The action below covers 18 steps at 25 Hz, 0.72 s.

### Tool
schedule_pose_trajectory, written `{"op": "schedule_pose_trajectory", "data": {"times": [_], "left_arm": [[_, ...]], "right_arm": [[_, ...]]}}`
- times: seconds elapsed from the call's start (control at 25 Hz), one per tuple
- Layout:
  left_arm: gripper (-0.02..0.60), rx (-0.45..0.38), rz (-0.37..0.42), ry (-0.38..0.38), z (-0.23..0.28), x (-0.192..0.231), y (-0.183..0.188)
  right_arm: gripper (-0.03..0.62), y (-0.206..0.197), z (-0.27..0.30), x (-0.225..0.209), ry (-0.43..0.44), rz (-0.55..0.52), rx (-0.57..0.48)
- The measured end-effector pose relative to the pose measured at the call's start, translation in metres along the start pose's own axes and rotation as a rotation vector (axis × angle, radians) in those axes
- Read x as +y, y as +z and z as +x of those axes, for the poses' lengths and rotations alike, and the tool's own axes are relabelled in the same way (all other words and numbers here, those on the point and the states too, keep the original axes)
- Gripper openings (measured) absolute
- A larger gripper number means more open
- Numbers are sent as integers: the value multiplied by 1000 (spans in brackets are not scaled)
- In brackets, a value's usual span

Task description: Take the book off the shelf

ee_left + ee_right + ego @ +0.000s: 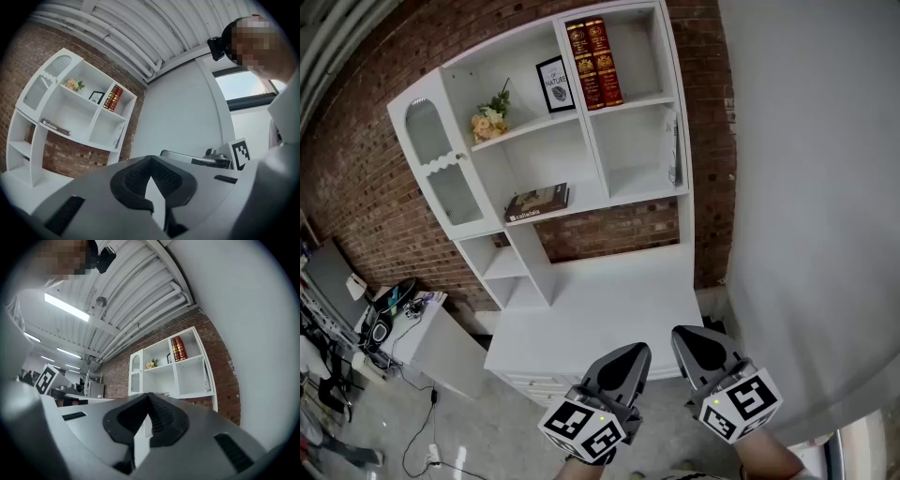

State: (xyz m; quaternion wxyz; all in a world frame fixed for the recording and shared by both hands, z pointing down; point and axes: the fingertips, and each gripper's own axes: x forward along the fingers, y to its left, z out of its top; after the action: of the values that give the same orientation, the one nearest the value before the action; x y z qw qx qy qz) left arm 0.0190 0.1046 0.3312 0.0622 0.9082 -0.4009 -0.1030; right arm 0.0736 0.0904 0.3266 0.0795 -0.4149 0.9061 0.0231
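Against a brick wall stands a white shelf unit (581, 159). Two red books (593, 64) stand upright in its top right compartment. A dark book (537, 202) lies flat on the middle shelf. Both grippers hover low in the head view, in front of the desk and well short of the shelves. My left gripper (623, 361) is shut and holds nothing; my right gripper (698, 349) is shut and empty as well. In the left gripper view the red books (112, 98) and the flat book (55, 126) lie far beyond my left gripper (151, 161). The red books (178, 348) show far past my right gripper (149, 397).
A framed picture (555, 83) and a bunch of flowers (490, 120) sit on the upper left shelf. A thin item (672, 150) leans in the lower right compartment. A white desk top (609, 309) lies below the shelves. A grey wall (816, 187) runs on the right, and cables and gear (384, 314) clutter the floor at left.
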Motion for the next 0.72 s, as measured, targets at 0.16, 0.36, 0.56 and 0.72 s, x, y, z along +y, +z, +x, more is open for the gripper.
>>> {"op": "schedule_pose_trajectory", "data": {"times": [0.16,0.36,0.56,0.72], "left_arm": [[11,-4,-1,6,1,-6,1],[11,-1,-6,14,6,-13,0],[11,-15,10,37,19,-12,19],[11,-27,38,87,18,-4,19]], "right_arm": [[17,2,-5,-2,2,-4,3],[17,5,-12,-8,8,3,6],[17,31,-18,-27,22,54,-58],[18,29,-25,-38,29,96,-89]]}}
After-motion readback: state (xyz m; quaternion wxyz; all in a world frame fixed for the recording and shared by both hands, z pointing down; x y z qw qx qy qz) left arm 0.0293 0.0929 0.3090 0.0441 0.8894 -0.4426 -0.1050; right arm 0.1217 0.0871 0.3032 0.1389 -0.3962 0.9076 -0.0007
